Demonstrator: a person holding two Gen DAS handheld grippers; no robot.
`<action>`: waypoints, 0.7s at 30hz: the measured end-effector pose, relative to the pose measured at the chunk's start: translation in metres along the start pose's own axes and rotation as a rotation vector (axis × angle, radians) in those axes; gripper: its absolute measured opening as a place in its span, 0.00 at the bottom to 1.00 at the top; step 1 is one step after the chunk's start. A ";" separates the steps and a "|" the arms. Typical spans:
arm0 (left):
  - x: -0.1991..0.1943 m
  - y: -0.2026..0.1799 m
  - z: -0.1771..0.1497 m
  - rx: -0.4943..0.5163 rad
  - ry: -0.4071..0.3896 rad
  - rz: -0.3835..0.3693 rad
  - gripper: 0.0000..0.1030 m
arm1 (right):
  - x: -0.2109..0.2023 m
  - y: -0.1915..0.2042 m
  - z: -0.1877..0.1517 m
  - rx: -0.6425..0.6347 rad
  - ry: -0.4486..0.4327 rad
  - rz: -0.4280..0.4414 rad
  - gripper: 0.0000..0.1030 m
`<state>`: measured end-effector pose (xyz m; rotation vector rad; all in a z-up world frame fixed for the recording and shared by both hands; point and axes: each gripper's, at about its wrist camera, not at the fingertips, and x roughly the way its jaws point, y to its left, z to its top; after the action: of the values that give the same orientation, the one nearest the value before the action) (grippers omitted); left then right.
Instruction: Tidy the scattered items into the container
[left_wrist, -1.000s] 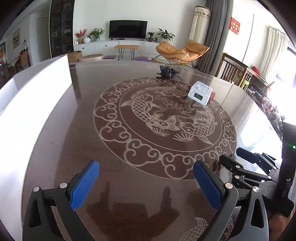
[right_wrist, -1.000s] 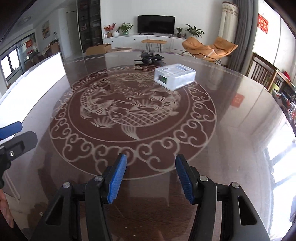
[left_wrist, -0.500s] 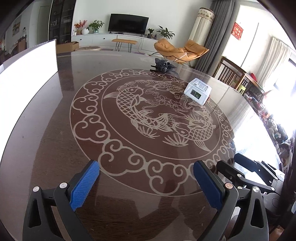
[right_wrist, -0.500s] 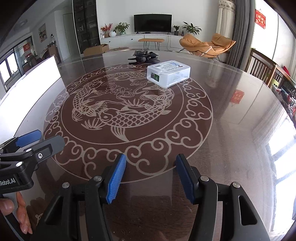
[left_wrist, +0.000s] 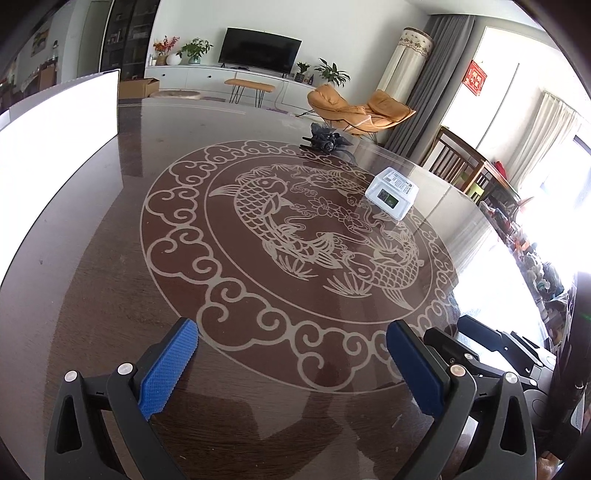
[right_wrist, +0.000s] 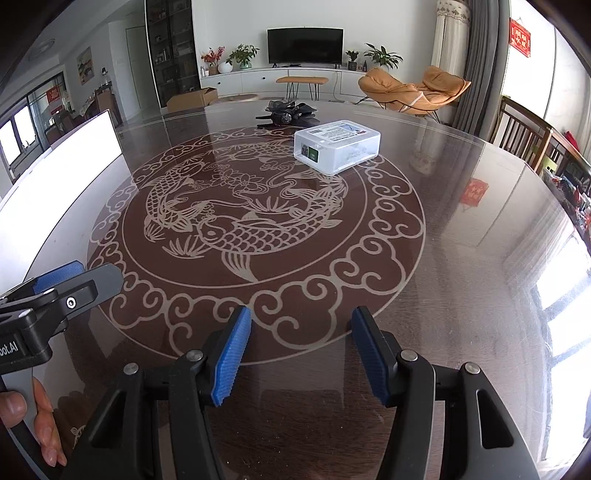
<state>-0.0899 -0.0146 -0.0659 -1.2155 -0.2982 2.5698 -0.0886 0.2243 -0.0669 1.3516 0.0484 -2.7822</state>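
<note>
**Both tongs spread and empty at the near edge; nothing gathered yet**

Left wrist view: The left gripper (left_wrist: 291, 363) has its blue pads spread wide with nothing between them, poised over the near rim of the round table (left_wrist: 110, 258) with its carp inlay. The white lidded container (left_wrist: 392, 192) sits across the table at about one o'clock from the tongs, well apart from them, its lid on. Farther off, at about twelve o'clock near the far rim, lies a dark heap of scattered items (left_wrist: 325, 138); what the pieces are I cannot tell at this range. The right gripper's fingers show at about three o'clock, just beside the left one.

Right wrist view: The right gripper (right_wrist: 301, 354) is likewise parted, jaws less wide than the left's, gripping nothing. From here the container (right_wrist: 337, 145) is at roughly twelve o'clock, well apart, and the dark items (right_wrist: 286, 114) lie just beyond it, a little toward eleven o'clock, close to the box but seemingly not touching it. The left gripper (right_wrist: 59, 288) enters at nine o'clock, with the person's fingers (right_wrist: 40, 417) on its handle at the lower left.

Judgement: the task looks to be at its very start, the approach stage. The next move calls for a long reach across the table to the dark heap, and the lid appears to need opening before anything can go in.
</note>
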 end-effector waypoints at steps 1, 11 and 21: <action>0.000 0.001 0.000 -0.003 -0.002 -0.004 1.00 | 0.000 0.000 0.000 0.000 0.000 0.000 0.56; 0.000 0.001 0.000 -0.002 -0.001 -0.003 1.00 | 0.000 0.000 0.000 0.000 0.000 0.000 0.56; 0.002 0.001 0.000 0.008 0.004 0.009 1.00 | 0.000 0.000 0.000 0.000 0.000 0.000 0.56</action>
<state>-0.0906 -0.0146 -0.0675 -1.2215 -0.2824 2.5739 -0.0886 0.2243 -0.0670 1.3519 0.0478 -2.7822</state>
